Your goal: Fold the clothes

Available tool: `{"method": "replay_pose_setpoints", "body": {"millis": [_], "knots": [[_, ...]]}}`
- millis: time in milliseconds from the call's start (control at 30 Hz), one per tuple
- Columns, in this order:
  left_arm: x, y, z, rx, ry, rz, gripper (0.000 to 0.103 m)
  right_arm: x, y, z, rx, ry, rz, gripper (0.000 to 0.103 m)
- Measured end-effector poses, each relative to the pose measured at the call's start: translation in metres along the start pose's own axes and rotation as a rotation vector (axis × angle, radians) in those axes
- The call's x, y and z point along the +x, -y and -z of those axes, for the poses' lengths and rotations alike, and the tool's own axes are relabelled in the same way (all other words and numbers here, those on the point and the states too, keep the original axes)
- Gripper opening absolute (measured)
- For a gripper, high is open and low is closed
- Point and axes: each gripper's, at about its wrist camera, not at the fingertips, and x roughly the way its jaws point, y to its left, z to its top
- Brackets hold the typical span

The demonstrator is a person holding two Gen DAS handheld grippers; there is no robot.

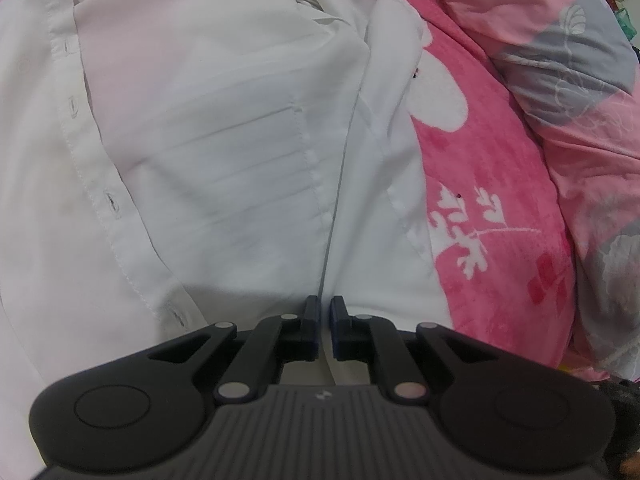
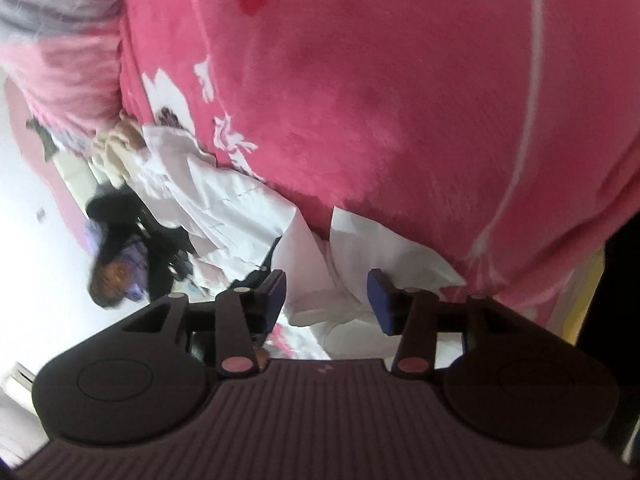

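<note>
Pinching the white cotton button-up shirt in my left gripper, I should close my open right gripper squarely on its hem near the pink floral fleece blanket edge.

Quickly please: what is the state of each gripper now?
Left gripper: closed, pinching an edge of the white shirt.
Right gripper: open, white cloth between its jaws, not gripped.
</note>
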Motion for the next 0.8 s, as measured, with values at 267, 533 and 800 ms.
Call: {"method": "replay_pose_setpoints", "body": {"millis": [267,533,800], "knots": [[0.002,-0.003,0.001,-0.004,-0.001,0.008,0.009,-0.022,-0.008,-0.003,-0.109,0.123,0.151,0.045],[0.002,-0.004,0.000,0.003,-0.009,0.036,0.012,0.012,-0.029,0.000,-0.351,0.075,0.258,0.002],[-0.006,0.015,-0.001,0.086,0.027,0.075,0.044,-0.039,-0.086,0.011,-0.592,0.263,0.246,0.002]]}}
